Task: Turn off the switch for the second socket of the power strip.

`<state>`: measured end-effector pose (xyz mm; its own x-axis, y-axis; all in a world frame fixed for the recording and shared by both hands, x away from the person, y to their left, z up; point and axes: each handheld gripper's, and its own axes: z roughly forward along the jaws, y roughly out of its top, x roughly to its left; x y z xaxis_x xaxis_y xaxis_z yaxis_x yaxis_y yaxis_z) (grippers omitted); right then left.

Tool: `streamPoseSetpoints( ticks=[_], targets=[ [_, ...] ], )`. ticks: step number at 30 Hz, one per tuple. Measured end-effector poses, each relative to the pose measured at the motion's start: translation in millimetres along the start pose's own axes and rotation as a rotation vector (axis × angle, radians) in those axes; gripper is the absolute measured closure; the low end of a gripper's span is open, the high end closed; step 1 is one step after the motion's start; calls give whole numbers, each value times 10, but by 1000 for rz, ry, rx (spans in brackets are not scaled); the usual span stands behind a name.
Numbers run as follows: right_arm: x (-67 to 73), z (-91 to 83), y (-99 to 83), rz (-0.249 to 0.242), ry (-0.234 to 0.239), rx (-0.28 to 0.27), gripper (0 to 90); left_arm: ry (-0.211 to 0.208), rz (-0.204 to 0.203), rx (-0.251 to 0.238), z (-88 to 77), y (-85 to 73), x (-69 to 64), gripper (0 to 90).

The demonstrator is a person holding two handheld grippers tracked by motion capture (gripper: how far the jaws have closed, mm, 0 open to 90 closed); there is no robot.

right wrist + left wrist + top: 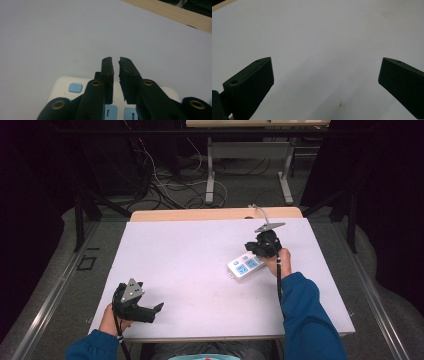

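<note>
So right now my right gripper is sitting directly over the white power strip on the right half of the table, and its jaws are pinched almost together with just a sliver of gap. In the right gripper view I can't see anything between the tips, they hang above the strip's top face near the blue switch, so I'd call it closed on nothing. The strip lies on a diagonal, long axis running from near-left up toward far-right, and the gripper is over its far end. My left gripper is way over at the near-left corner, jaws spread wide over bare table, well apart from the strip. So anything next on that strip is clearly a right-hand job, probably pressing down with the closed tips
</note>
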<state>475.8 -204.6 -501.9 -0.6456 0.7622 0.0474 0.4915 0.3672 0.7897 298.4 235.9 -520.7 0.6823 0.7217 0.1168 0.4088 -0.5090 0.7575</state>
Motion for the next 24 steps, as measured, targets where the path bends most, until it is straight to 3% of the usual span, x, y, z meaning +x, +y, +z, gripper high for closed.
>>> streamPoseSetpoints(
  ticks=[1, 12, 15, 16, 17, 24],
  targets=[
    [9, 5, -1, -1, -14, 3, 898, -1, 0, 0, 1, 0, 0, 1],
    [77, 128, -31, -26, -19, 77, 900, -13, -4, 4, 22, 5, 3, 1],
    [110, 214, -67, -39, -20, 132, 900, -19, 1, 7, 33, 6, -5, 1],
    [113, 235, -76, -44, -20, 120, 900, -19, 1, 7, 33, 6, -5, 1],
    [120, 227, -67, -48, -30, 146, 900, -22, -6, 8, 25, 4, -13, 1],
    [123, 270, -85, -55, -23, 169, 900, -23, -6, -1, 38, 6, -12, 1]
  ],
)
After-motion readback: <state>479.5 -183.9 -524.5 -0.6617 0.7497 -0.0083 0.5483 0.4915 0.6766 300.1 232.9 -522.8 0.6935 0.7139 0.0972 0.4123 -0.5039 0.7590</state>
